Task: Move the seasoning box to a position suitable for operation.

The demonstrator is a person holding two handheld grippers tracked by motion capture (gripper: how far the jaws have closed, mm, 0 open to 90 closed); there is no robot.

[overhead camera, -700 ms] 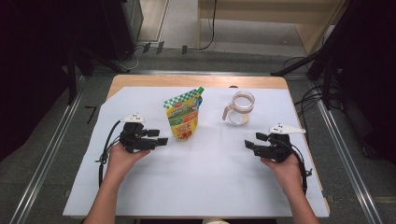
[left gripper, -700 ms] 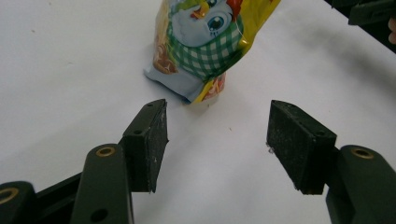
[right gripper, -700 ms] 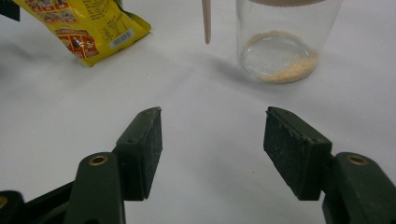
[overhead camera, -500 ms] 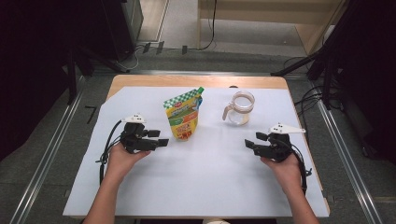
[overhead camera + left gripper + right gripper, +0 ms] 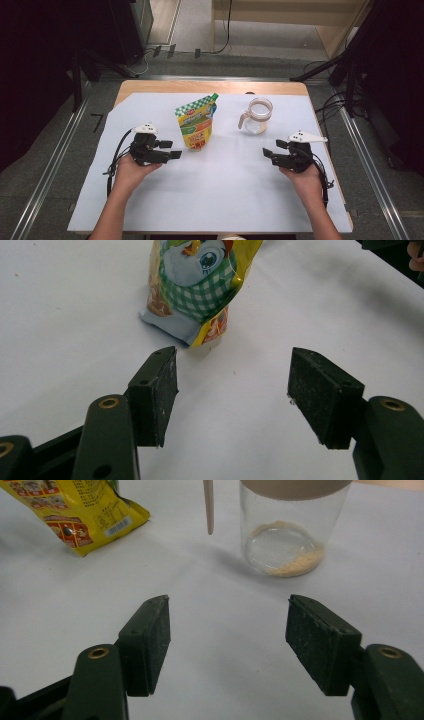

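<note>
Pouch [image 5: 196, 125] print too blurred to read; cartoon bird, green gingham. Left gripper [image 5: 232, 390] and right gripper [image 5: 227, 630] apart, empty, unmoved since earlier. Glass jug [image 5: 257, 116] unchanged.

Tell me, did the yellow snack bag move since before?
No. The snack bag lies in the same spot on the white table cover, left of the glass jug, just as in the earlier high views.

The high view looks forward and down from above the person's side, taking in the whole counter [image 5: 215, 200]. The left gripper view sits low and close, facing the pouch [image 5: 197, 287]. The right gripper view, equally low, faces the jar [image 5: 287, 527]. Both gripper views share the pouch.
</note>
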